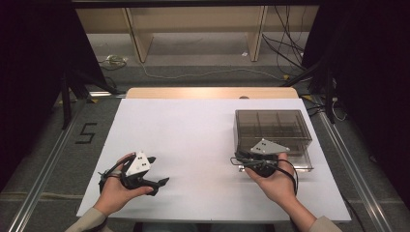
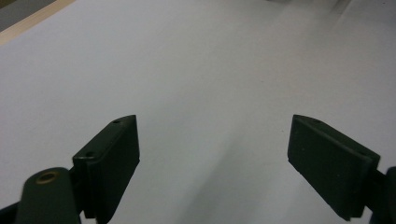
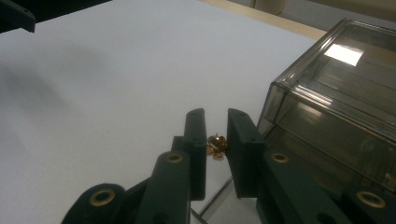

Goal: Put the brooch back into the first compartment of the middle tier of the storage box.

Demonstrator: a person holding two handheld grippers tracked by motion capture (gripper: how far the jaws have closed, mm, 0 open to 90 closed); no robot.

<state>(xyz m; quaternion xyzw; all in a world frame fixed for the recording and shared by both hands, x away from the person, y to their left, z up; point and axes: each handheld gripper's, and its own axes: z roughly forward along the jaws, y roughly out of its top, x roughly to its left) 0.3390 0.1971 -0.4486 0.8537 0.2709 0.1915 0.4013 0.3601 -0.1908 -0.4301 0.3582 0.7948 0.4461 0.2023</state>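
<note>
White tabletop point(image 1: 193, 145), smoky compartment box point(image 1: 273, 128), dark room

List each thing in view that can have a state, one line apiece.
Left gripper: open, nothing between its jaws, over the white sheet.
Right gripper: shut on a small gold piece.
Smoky clear box: lid closed, upright on the sheet, compartments inside; contents cannot be told.
</note>
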